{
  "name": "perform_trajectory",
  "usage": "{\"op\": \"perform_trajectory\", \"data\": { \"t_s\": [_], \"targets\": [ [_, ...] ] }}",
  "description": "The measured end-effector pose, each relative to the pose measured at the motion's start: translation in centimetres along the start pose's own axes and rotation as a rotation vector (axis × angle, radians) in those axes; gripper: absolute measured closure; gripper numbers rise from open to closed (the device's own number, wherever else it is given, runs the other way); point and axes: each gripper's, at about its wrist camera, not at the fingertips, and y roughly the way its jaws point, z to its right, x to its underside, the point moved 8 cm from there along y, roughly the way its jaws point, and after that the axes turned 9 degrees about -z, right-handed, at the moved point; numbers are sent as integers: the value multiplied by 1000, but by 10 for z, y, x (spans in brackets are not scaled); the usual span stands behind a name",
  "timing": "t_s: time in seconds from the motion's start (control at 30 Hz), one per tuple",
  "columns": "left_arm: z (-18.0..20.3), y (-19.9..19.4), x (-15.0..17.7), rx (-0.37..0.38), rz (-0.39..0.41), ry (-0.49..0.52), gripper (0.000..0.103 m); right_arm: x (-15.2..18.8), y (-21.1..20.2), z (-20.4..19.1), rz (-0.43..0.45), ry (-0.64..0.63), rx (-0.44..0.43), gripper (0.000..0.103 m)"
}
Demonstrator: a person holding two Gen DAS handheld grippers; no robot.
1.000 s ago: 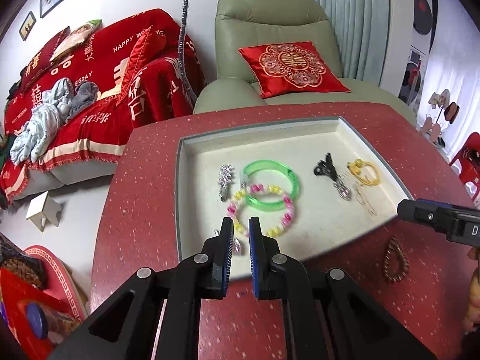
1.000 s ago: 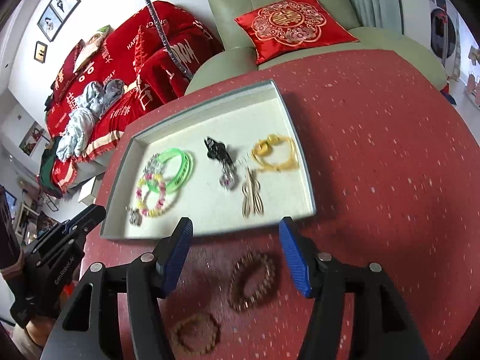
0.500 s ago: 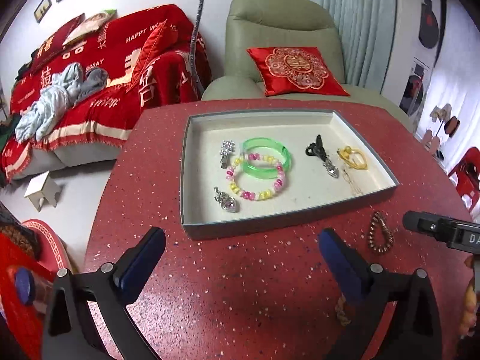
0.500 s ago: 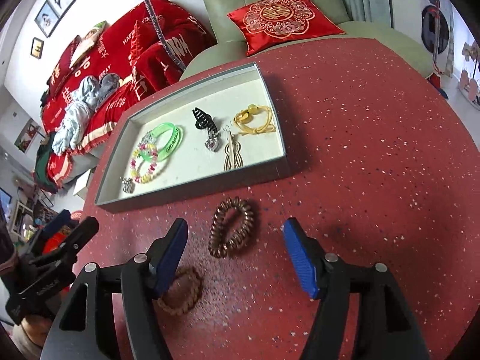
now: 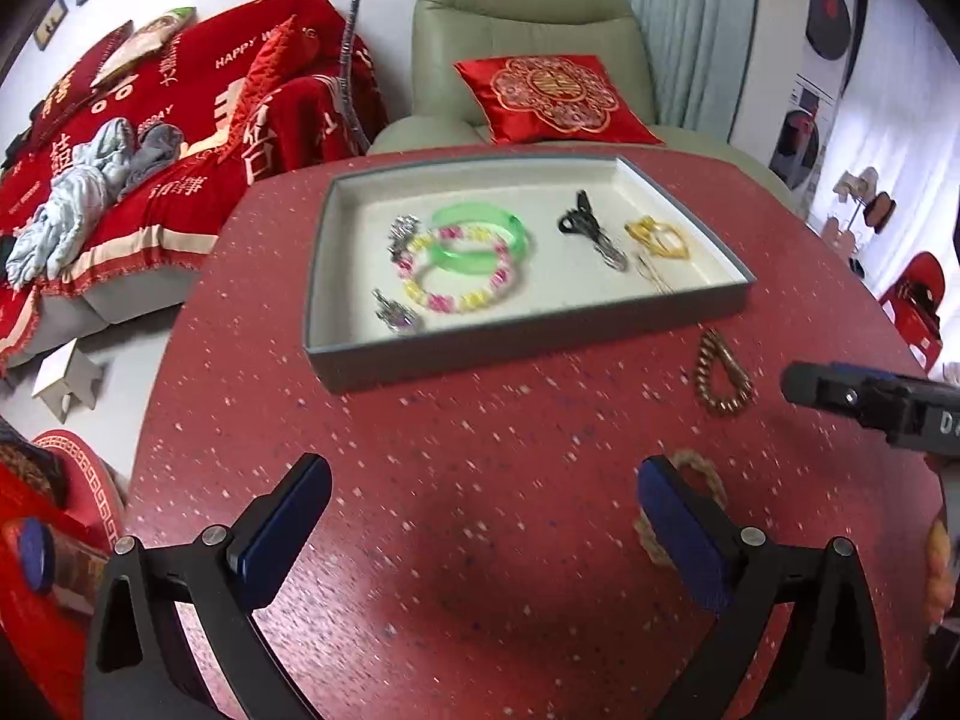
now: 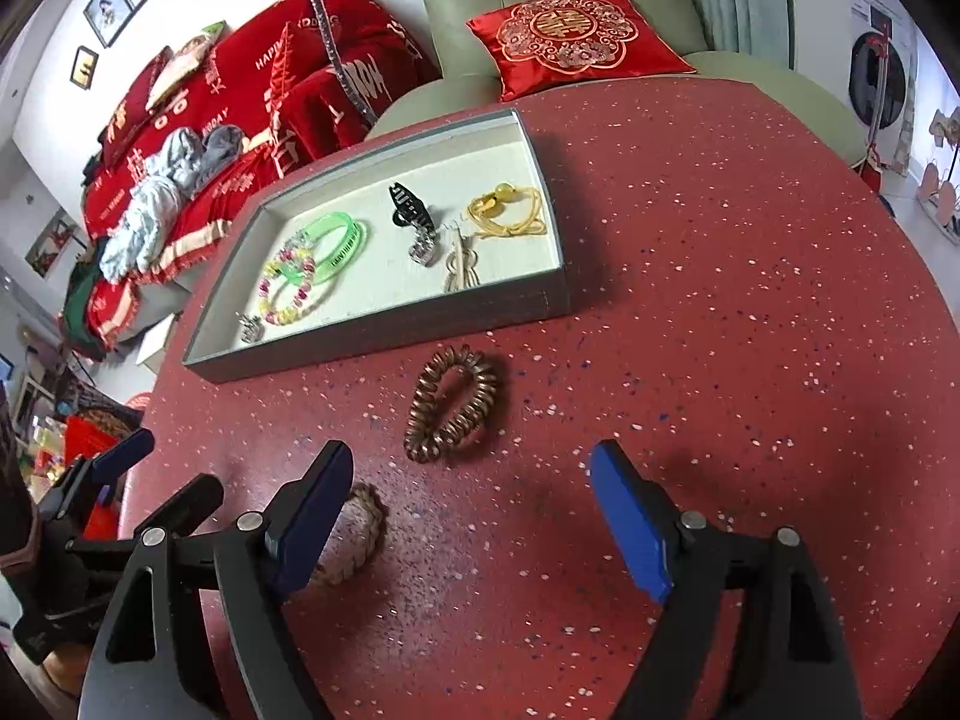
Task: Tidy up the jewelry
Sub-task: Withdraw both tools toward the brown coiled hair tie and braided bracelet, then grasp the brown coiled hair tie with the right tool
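Red table (image 6: 720, 300); coil bracelet (image 6: 453, 411) ahead of right gripper (image 6: 474, 516)

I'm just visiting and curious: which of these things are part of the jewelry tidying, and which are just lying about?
Part of the job:
tray
coil bracelet
braided bracelet
green bangle
beaded bracelet
left tongs
right tongs

Just lying about:
red cushion
armchair
red sofa throw
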Motion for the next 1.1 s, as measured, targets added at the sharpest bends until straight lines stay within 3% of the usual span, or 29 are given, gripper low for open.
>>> {"op": "perform_trajectory", "data": {
  "t_s": [0.63, 0.7, 0.9, 1.1],
  "targets": [
    [40, 22, 16, -14, -70, 76, 0, -5, 23, 7, -64, -14, 58, 19],
    [43, 24, 16, -19, -71, 85, 0, -8, 25, 5, -63, -21, 59, 23],
    [48, 29, 16, -29, -77, 94, 0, -13, 37, -1, -91, -43, 80, 47],
    [53, 37, 18, -39, -98, 107, 0, -13, 42, -6, -97, -81, 107, 54]
  ]
}}
